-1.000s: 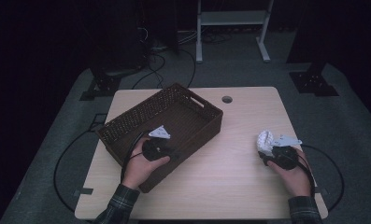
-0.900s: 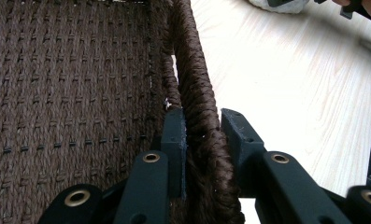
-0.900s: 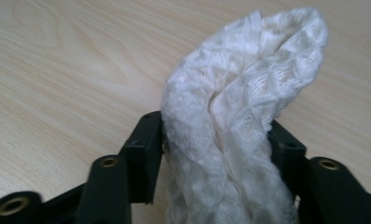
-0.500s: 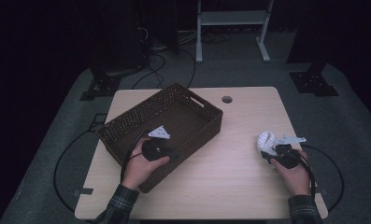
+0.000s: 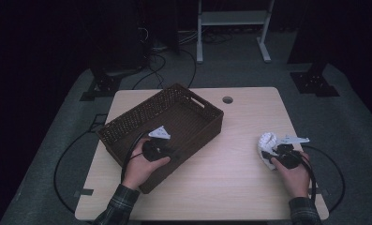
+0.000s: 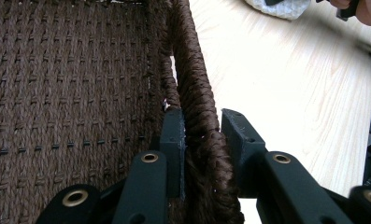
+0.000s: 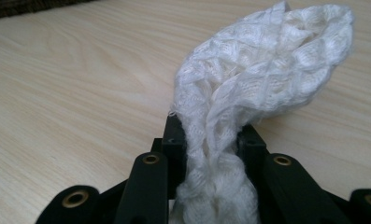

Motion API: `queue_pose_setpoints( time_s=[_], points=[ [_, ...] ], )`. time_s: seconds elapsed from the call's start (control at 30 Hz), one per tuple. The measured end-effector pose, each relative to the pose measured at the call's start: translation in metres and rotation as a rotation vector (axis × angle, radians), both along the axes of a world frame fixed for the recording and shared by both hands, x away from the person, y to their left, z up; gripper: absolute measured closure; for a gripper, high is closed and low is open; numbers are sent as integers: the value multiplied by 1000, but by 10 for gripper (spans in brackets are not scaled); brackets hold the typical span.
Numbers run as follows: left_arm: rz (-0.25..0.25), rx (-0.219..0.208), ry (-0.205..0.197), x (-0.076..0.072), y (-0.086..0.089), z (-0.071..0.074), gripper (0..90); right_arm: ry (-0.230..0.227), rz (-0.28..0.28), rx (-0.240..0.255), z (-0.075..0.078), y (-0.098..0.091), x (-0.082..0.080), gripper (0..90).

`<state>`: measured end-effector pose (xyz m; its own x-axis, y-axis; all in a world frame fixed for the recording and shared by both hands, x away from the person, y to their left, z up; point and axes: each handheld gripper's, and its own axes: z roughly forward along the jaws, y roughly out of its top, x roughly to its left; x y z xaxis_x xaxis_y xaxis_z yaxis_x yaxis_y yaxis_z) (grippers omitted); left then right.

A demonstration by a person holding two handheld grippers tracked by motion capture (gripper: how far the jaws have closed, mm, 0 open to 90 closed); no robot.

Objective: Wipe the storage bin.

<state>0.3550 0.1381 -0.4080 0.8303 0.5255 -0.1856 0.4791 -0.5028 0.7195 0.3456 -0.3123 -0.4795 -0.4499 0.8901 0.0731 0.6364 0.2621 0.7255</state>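
Your right hand-held gripper (image 7: 210, 140) has just closed on the white cloth (image 7: 262, 70); the basket (image 5: 193, 110), rim pinched by your left hand-held gripper (image 6: 203, 133), lies leftward across the desk (image 5: 230, 173).

Woven basket (image 5: 127, 126); knitted white cloth (image 7: 262, 70); matt wood table (image 5: 230, 183).

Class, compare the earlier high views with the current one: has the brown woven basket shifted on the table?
No. The basket keeps its place: its far right corner sits just as near the round hole in the table, with the left gripper clamped on its near wall.
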Motion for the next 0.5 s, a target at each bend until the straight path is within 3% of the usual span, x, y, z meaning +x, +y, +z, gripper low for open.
queue_pose_setpoints(
  time_s=[0.37,0.5],
  points=[
    [-1,-1,1,0,0,0,703,-36,37,33,12,6,0,705],
    [-2,0,2,1,0,0,703,-57,62,66,18,9,0,705]
  ],
)
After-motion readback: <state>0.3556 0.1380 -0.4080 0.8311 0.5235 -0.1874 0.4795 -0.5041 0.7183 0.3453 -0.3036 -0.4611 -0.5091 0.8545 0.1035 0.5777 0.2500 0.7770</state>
